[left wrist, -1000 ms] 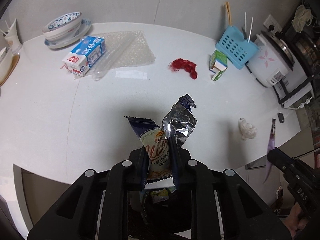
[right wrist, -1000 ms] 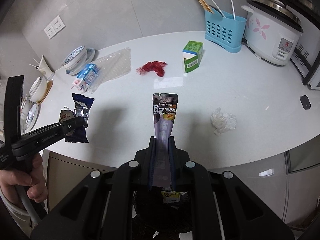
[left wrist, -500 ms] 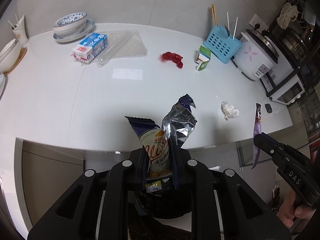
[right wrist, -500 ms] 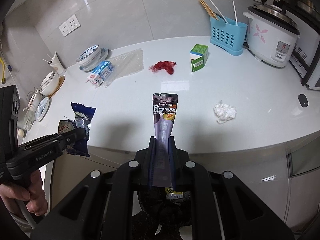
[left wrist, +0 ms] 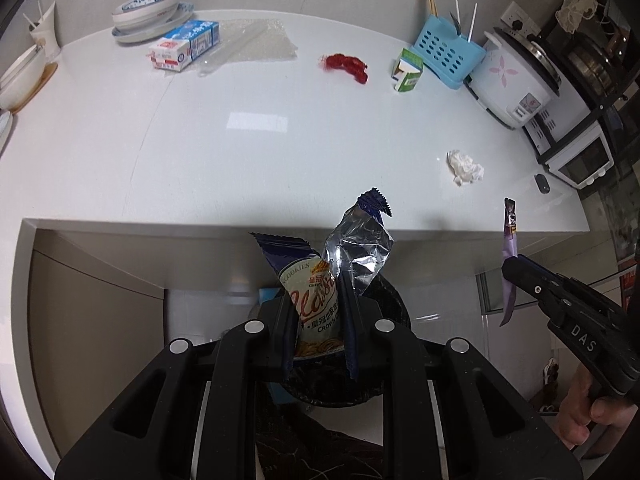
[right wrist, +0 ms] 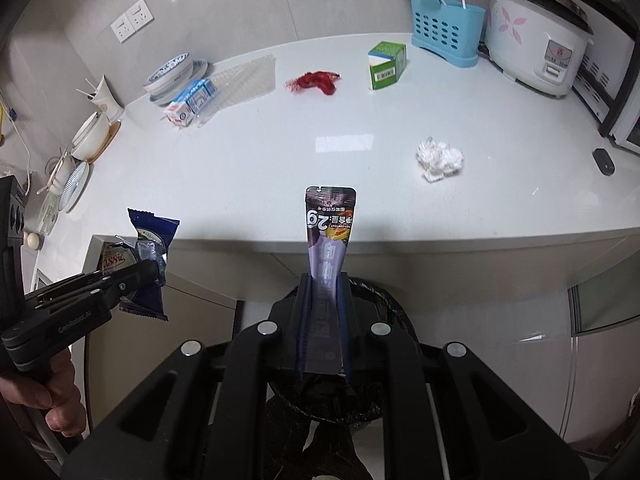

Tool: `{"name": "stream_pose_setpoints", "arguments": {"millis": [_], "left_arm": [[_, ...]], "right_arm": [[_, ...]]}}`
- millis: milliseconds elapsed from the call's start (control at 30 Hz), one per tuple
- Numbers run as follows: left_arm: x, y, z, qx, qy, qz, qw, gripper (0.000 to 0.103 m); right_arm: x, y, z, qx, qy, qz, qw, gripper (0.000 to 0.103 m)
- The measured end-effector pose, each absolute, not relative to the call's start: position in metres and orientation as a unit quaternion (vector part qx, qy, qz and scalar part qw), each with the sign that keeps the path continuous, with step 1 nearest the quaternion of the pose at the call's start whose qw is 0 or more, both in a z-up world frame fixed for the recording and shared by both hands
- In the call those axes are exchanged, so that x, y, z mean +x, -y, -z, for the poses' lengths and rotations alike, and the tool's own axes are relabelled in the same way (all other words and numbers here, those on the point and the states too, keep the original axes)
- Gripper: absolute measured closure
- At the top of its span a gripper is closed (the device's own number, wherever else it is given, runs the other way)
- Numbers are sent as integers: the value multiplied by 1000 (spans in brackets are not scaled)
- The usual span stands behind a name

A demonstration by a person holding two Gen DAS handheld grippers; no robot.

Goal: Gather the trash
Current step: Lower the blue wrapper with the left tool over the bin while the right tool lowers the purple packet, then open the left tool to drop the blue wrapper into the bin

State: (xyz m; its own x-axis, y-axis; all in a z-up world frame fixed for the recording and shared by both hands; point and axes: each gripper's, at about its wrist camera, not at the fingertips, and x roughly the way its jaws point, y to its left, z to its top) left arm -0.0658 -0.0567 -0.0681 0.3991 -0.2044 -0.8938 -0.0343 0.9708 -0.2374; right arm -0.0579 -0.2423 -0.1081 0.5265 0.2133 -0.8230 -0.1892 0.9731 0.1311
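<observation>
My left gripper (left wrist: 318, 312) is shut on a blue and silver cookie wrapper (left wrist: 320, 280), held out past the counter's front edge above a black-lined bin (left wrist: 390, 312) on the floor. In the right wrist view that same left gripper (right wrist: 154, 274) holds the cookie wrapper (right wrist: 150, 240) at the left. My right gripper (right wrist: 324, 300) is shut on a purple snack sachet (right wrist: 328, 232), also over the bin (right wrist: 384, 296). From the left wrist view the right gripper (left wrist: 510, 264) with the purple sachet (left wrist: 509, 240) is at the right edge.
On the white counter (left wrist: 240, 160) lie a crumpled tissue (left wrist: 464, 167), a red net scrap (left wrist: 346, 65), a green carton (left wrist: 408, 70), a blue milk carton (left wrist: 184, 45) and bubble wrap (left wrist: 256, 38). A blue utensil basket (left wrist: 446, 50), rice cooker (left wrist: 516, 80) and stacked bowls (left wrist: 146, 12) stand at the back.
Both grippers have drawn back from the counter, past its front edge and slightly down, each keeping its wrapper. The bin now sits under them.
</observation>
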Motion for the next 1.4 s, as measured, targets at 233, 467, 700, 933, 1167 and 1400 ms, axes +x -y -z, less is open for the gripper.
{"name": "stream_pose_setpoints", "arguments": {"millis": [233,467,700,933,1167,1400], "left_arm": [[-76,65,91,-108,-552,52,826,85],[-79,74,118,-103,-559,53,821,85],[-83,86,148,-80,-561,48,823,85],[-88,100,183,-72,-571,64,815,85],[-82,115,212,-58,-588,66,804,85],[-65,142,231,-42,-598,77,797,84]], "right_arm": [[-66,251,139,8,-487,-109,866,91],[-70,263,171,12,-500,-108,859,91],[-73,268,195,16,-504,-120,855,91],[-75,271,223,16,-518,-125,846,91],[-76,280,244,27,-535,-109,837,91],[-76,294,252,34,-544,-88,834,91]]}}
